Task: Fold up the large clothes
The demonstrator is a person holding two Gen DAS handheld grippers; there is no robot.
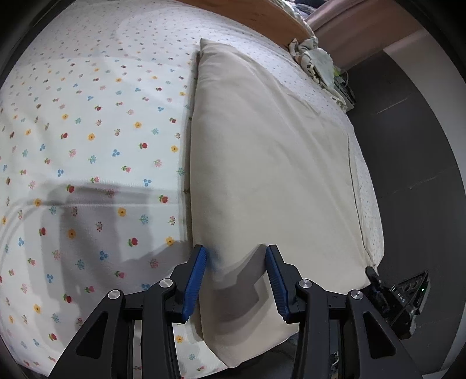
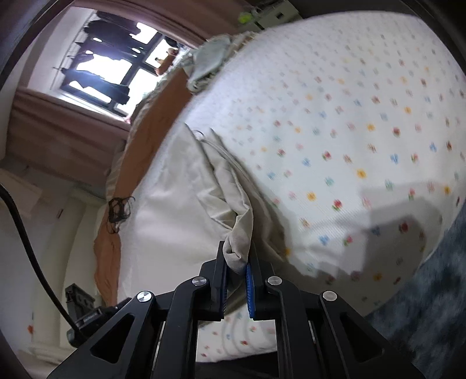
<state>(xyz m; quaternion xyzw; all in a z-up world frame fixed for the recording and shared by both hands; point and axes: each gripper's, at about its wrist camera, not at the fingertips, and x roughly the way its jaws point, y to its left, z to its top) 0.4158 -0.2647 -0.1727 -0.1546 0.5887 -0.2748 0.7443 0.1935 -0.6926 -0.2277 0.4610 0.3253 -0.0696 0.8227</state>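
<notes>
A large beige garment (image 1: 271,163) lies folded lengthwise on the flowered bedsheet (image 1: 87,131), running from near me toward the headboard. My left gripper (image 1: 236,253) is open, its blue pads (image 1: 198,280) standing on either side of the garment's near end, just above the cloth. In the right wrist view the same beige garment (image 2: 180,198) shows creased and lifted at one edge. My right gripper (image 2: 237,256) is shut on a bunched fold of that edge. That view is blurred.
A crumpled pale cloth (image 1: 317,61) lies at the bed's far right corner by the wooden headboard (image 1: 256,17). Dark floor (image 1: 407,131) runs along the bed's right side. A window (image 2: 113,70), a curtain and an orange cloth (image 2: 139,140) show in the right wrist view.
</notes>
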